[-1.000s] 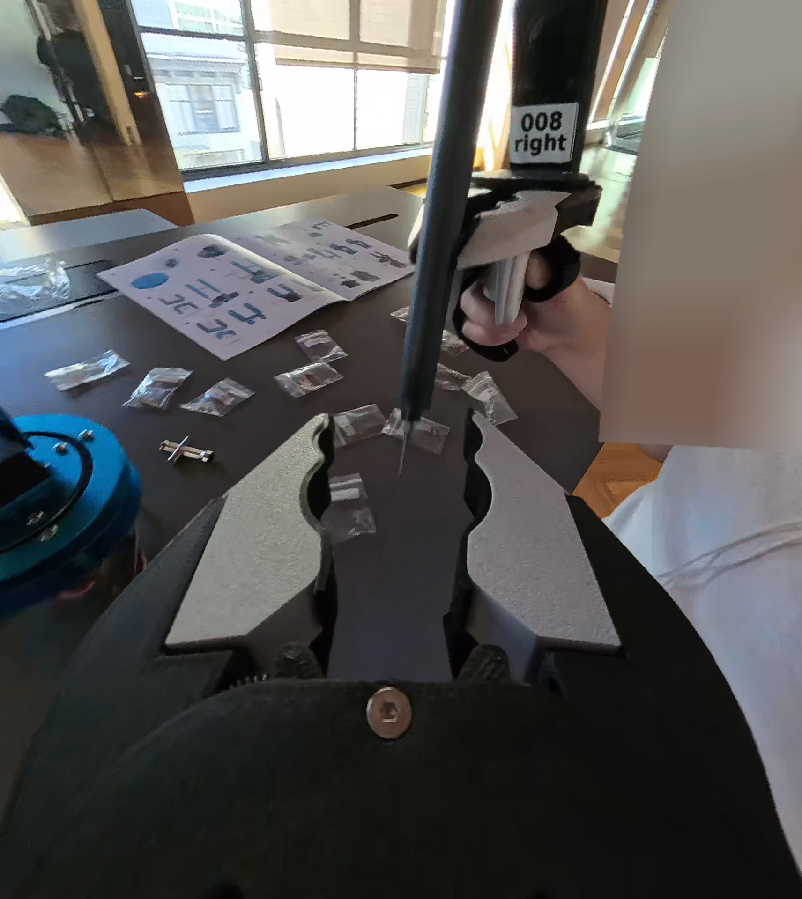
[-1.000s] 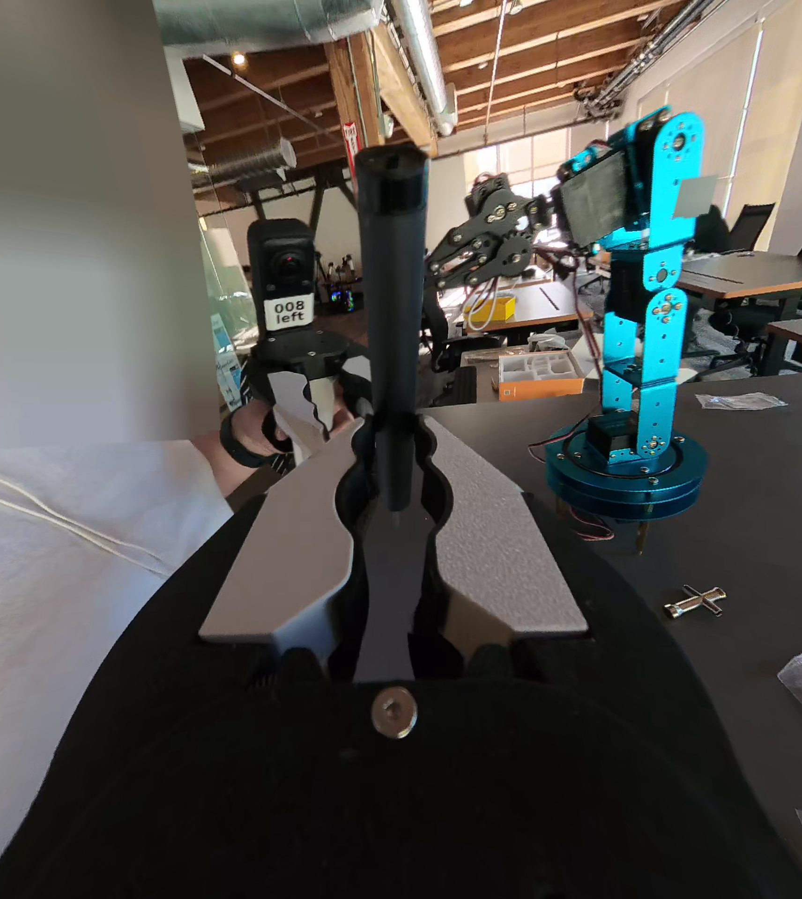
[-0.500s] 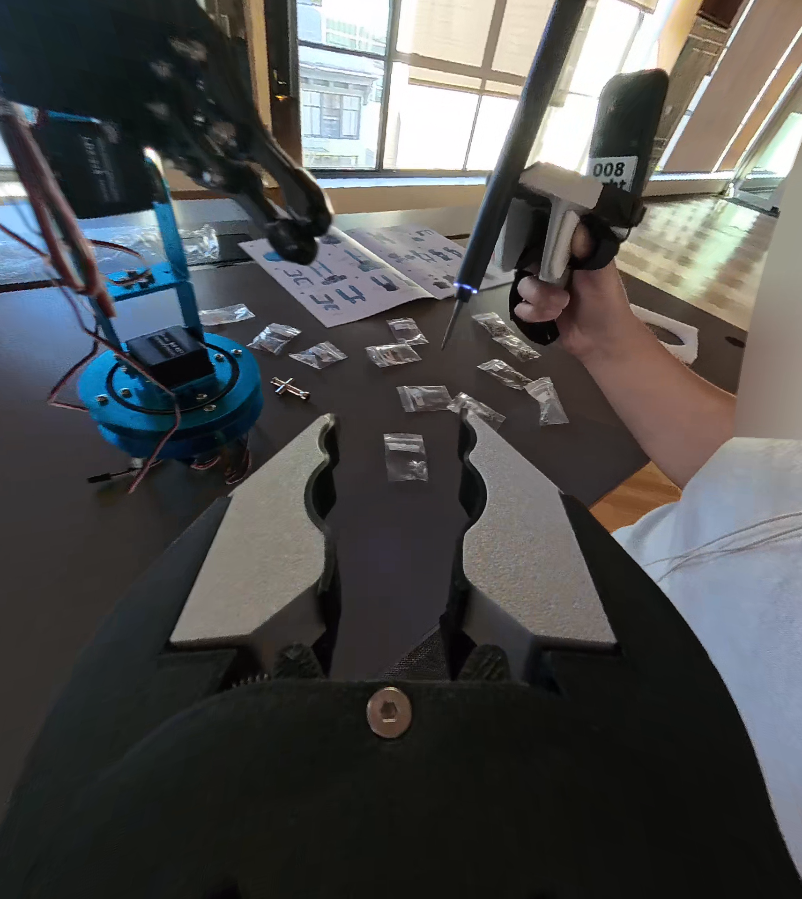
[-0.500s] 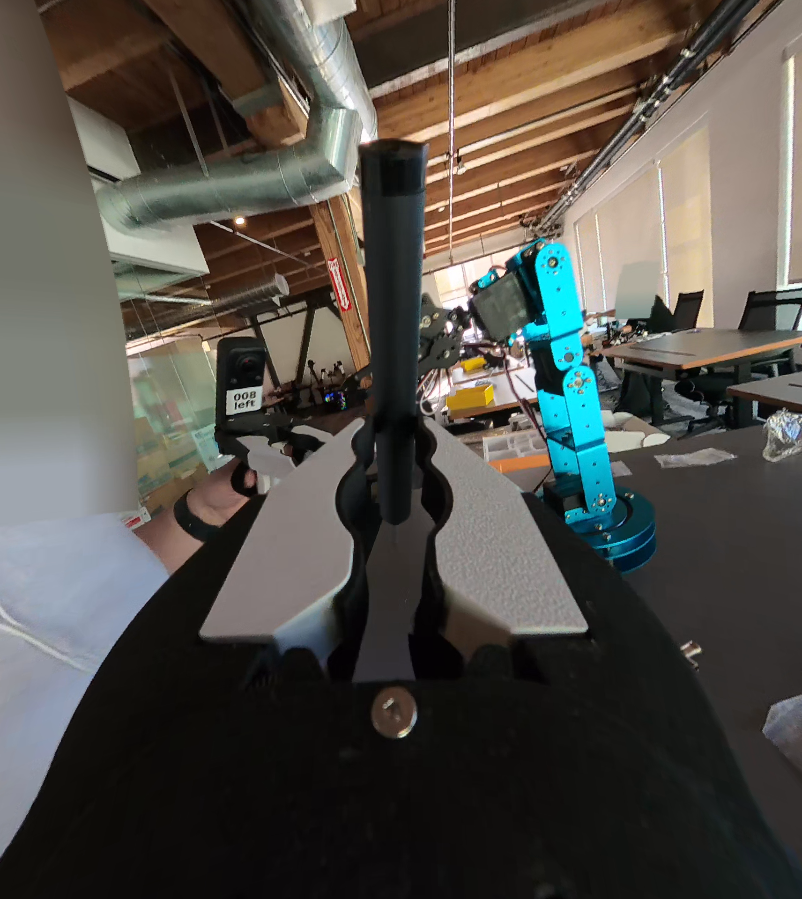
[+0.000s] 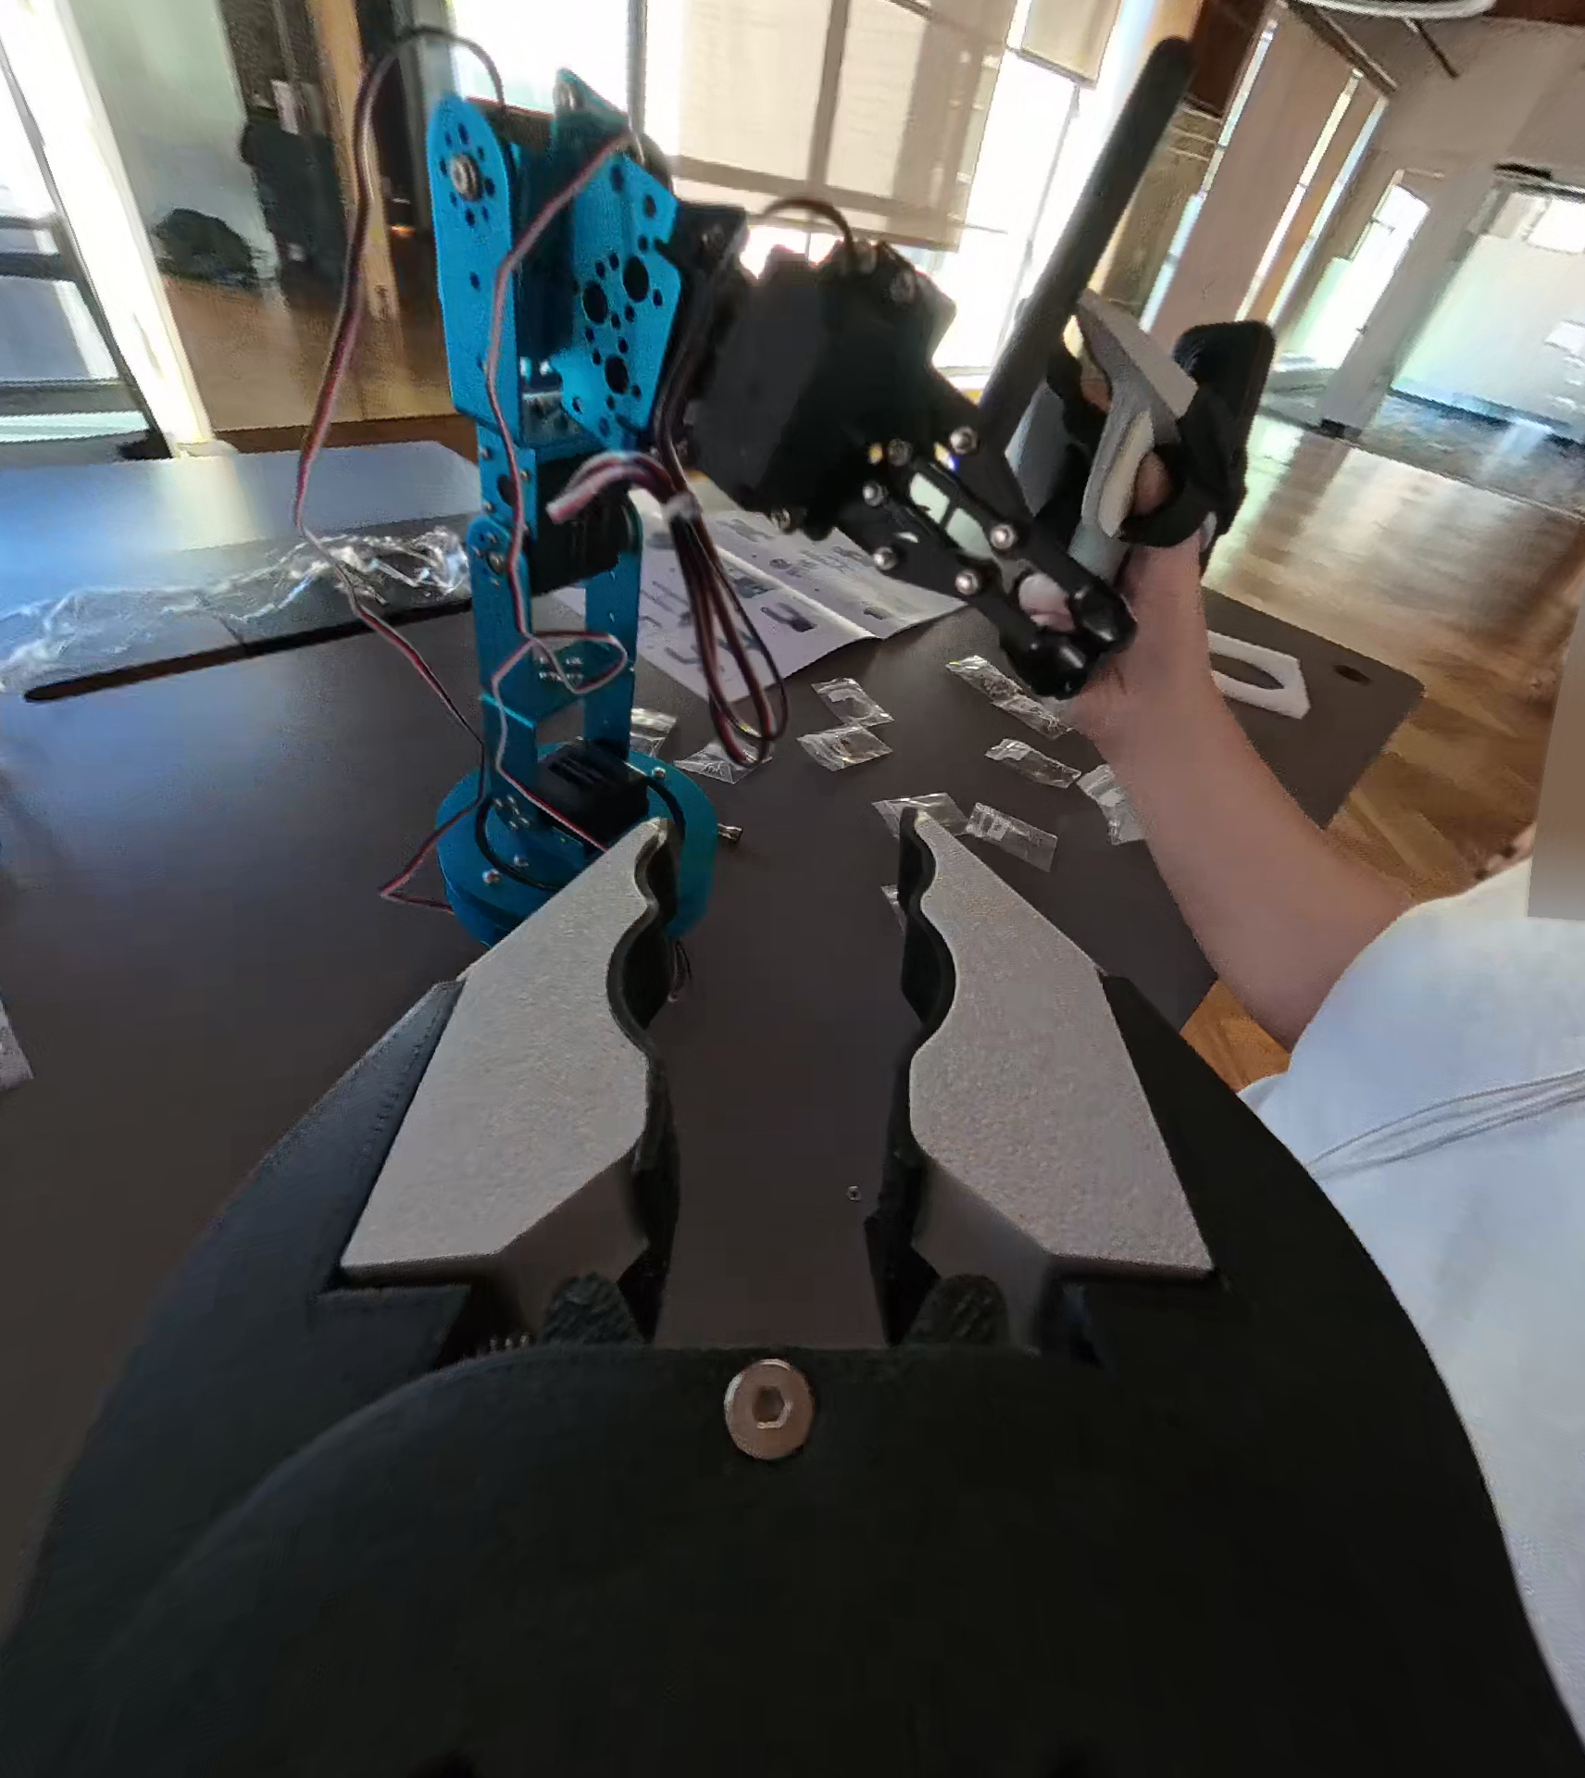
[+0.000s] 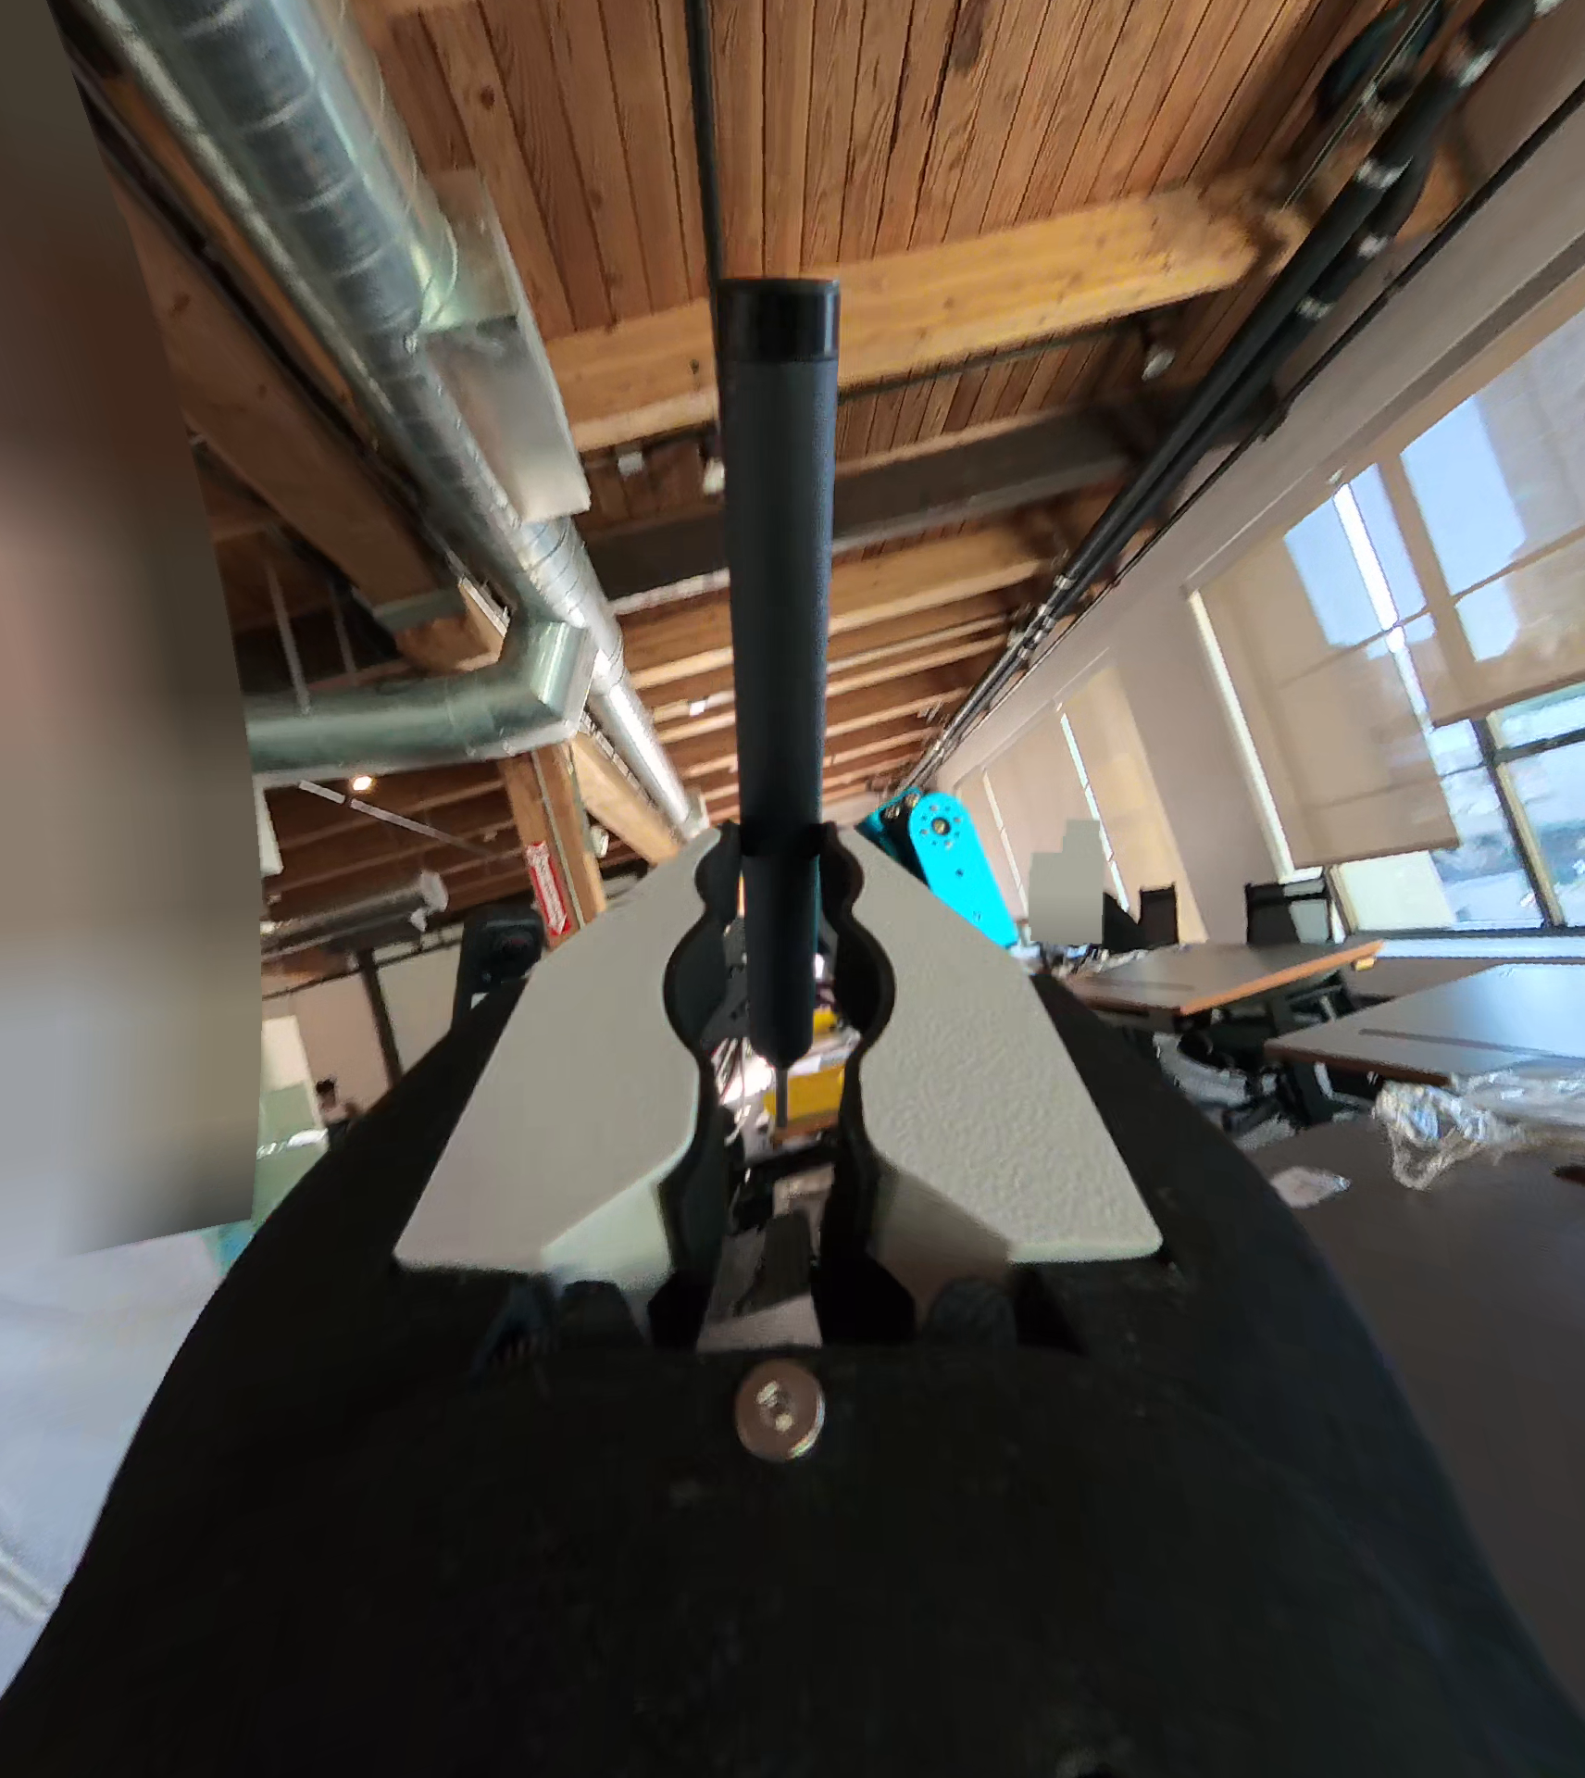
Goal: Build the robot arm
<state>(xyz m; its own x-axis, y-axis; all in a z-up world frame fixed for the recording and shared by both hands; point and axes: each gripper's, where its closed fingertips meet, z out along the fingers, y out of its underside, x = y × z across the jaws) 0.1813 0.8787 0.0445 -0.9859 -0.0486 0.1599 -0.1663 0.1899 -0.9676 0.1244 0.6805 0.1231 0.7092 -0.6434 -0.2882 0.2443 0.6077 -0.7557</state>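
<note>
Left tongs (image 5: 784,847) released, empty, hovering over dark table (image 5: 192,962); blue robot arm kit (image 5: 558,577) stands just beyond left fingertip. Small clear parts bags (image 5: 1010,827) scattered past right fingertip. Right tongs (image 6: 777,847) clenched on dark electric screwdriver (image 6: 777,625), handle up, bit toward camera.

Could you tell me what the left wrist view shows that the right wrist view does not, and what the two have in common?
Only the left wrist view shows the open left gripper above the dark table, the blue arm's round base, small clear bags, an open booklet and the hand holding the right gripper.

Only the right wrist view shows the wooden ceiling, a metal duct and the right gripper shut on the screwdriver.

Both show the dark screwdriver and the blue robot arm.
</note>
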